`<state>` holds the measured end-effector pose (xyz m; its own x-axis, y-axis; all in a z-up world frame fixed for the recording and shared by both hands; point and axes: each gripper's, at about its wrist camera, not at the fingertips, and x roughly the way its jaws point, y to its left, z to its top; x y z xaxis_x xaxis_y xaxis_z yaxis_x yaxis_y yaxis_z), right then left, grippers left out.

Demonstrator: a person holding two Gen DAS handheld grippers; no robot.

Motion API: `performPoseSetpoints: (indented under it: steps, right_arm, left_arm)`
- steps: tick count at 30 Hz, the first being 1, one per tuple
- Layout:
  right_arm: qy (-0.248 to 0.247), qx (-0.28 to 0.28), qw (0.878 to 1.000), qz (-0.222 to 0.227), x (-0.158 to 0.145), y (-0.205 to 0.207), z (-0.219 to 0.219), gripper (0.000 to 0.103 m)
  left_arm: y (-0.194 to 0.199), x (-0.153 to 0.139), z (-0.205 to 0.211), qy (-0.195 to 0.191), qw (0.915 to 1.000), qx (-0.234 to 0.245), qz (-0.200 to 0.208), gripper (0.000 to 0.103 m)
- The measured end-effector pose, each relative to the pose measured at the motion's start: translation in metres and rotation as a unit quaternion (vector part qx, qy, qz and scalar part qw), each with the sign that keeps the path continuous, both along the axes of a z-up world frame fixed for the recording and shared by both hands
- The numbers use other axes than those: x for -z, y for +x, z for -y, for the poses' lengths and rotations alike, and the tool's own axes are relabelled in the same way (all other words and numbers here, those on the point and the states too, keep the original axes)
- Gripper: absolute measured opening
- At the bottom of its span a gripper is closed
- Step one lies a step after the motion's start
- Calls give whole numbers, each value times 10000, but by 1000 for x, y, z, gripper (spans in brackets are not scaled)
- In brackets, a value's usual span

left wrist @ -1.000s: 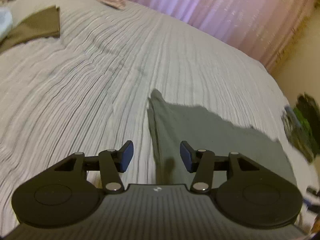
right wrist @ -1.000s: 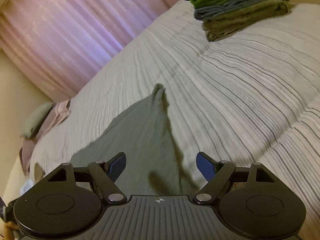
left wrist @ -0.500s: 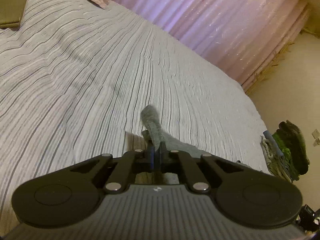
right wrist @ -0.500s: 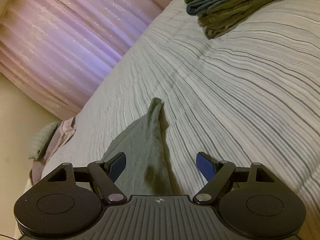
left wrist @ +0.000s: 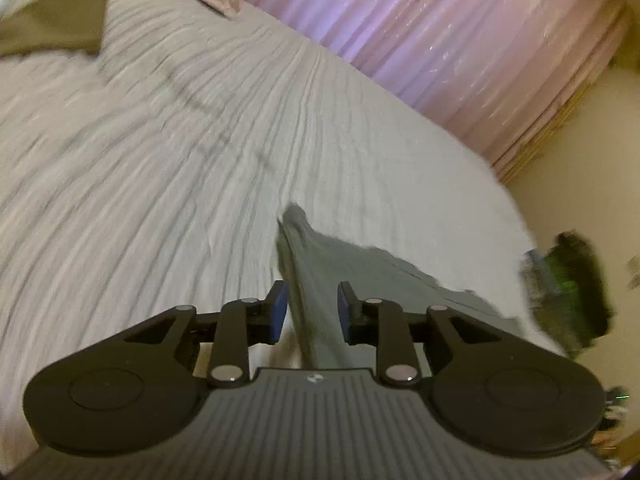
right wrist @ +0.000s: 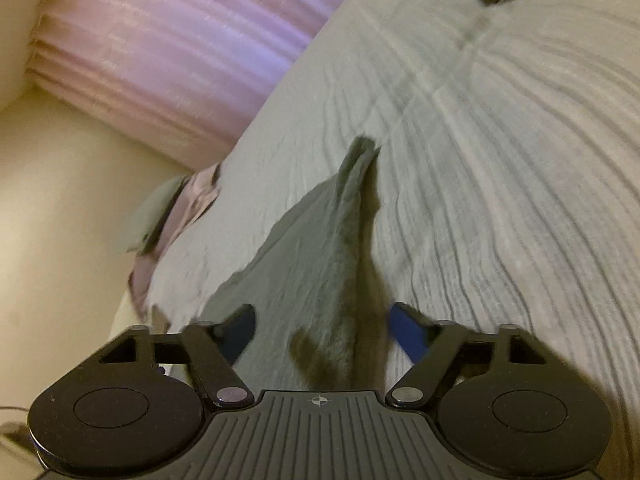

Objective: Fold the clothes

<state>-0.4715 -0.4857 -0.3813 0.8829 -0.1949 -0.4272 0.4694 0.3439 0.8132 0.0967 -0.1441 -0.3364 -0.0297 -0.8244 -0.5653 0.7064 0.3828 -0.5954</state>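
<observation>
Striped bed (left wrist: 168, 152) w/ grey garment (left wrist: 320, 280) on it. Left tool (left wrist: 311, 306) apart around its edge. Right tool (right wrist: 324, 328) wide apart above the cloth.

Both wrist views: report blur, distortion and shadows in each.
Left wrist view: motion blur smears the striped bedspread and the clothes pile; fisheye bends the curtain. Right wrist view: the right gripper fingertips smear; a dark shadow lies beside the grey garment.

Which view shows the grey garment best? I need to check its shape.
The right wrist view: the grey garment fills the centre, tapering to its far tip. The left wrist view shows it narrower, partly behind the fingers.
</observation>
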Motion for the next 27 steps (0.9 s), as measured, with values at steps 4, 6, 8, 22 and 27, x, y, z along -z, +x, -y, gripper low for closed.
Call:
performPoseSetpoints:
  steps: [4,6,8,22,27]
  right_arm:
    - [151,-127,9996,181,5,7,5,50]
    - [264,-183,9994,92,6,18,5,18]
    - [246,-148,9990,-353,2,31,2,10]
    - [-3188,49,8170,-4805,-122,291,-151,5]
    - [-3857,-659,7934,-4662,-94,397,-243,6]
  left_arm:
    - [-5,7,-31,-56,9974,-87,-719,22]
    - [-4,11,-45,-53,9959,-132,-888,22]
    - [-1,12,-53,-29,9959,-155,-895,22]
    - [12,18,-102,186,9977,-94,-641,22]
    - [14,24,-122,149,9964,-194,-806,22]
